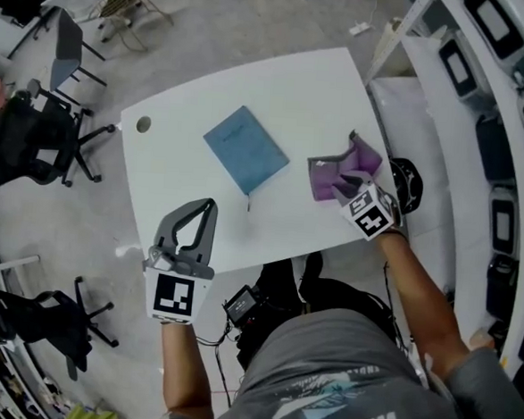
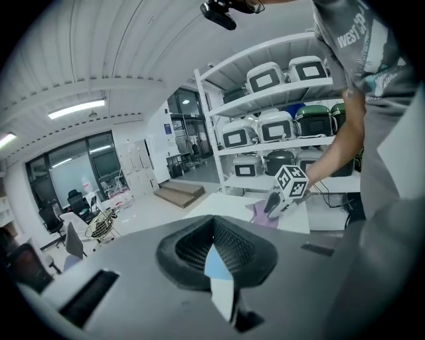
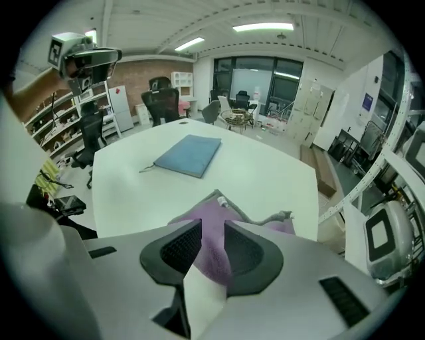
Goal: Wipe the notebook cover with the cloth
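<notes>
At the table's (image 1: 288,90) right side: cloth (image 1: 323,174) between parted jaws

Over on the right, the purple cloth is seen crumpled on the white top. The right gripper (image 1: 346,190) is angled down onto it, jaws apart, with a fold of cloth lying in the gap. The blue notebook (image 1: 246,149) is laid flat and closed near the middle, well apart from the cloth. The left gripper (image 1: 210,205) is held over the near edge, jaws together, nothing between them.
</notes>
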`<move>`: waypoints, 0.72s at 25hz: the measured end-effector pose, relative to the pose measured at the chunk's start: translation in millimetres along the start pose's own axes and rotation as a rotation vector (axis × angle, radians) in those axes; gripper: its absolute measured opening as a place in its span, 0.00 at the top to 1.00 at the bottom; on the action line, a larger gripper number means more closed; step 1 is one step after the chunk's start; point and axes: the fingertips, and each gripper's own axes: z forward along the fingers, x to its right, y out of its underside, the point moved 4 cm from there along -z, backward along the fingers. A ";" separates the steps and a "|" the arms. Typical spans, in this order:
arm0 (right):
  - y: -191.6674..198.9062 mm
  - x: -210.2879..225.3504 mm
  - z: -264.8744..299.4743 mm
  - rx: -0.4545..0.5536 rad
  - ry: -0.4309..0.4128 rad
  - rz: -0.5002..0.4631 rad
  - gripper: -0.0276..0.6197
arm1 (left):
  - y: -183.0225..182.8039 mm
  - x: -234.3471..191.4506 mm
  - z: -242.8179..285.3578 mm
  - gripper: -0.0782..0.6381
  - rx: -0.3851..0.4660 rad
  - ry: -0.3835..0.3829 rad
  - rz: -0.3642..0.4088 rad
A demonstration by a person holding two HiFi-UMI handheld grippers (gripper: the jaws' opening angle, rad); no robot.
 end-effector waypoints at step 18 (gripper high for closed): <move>-117.0 -24.5 -230.2 0.486 0.124 -0.177 0.91 | -71.4 47.2 -53.9 0.89 0.071 -0.064 0.116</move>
